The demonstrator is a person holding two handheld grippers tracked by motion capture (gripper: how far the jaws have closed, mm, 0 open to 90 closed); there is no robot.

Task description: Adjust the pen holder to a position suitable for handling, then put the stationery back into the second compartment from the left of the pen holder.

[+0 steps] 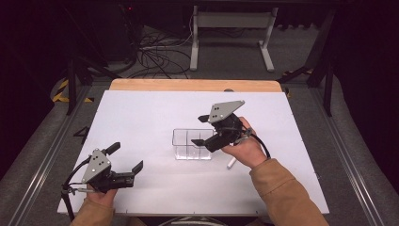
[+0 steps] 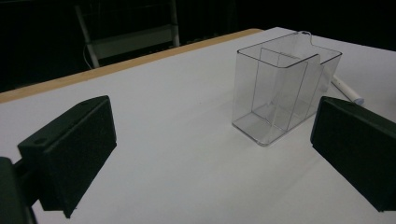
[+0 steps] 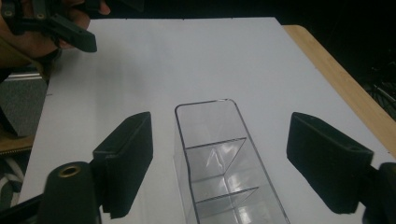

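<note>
Mid-table on the white sheet (image 1: 141,113) sits the clear divided box (image 1: 190,143), upright, right under the right gripper (image 1: 201,129), jaws wide and empty. Left gripper (image 1: 126,157), also wide and empty, is well apart.

**Divided box at the table's middle, grippers on either side**

The divided box (image 1: 192,143) stands on the table (image 1: 141,113). A pen (image 1: 231,163) lies just right of it. The right gripper (image 1: 201,130) hangs over its right end; the left gripper (image 1: 126,157) sits well apart, near the front left edge
</note>
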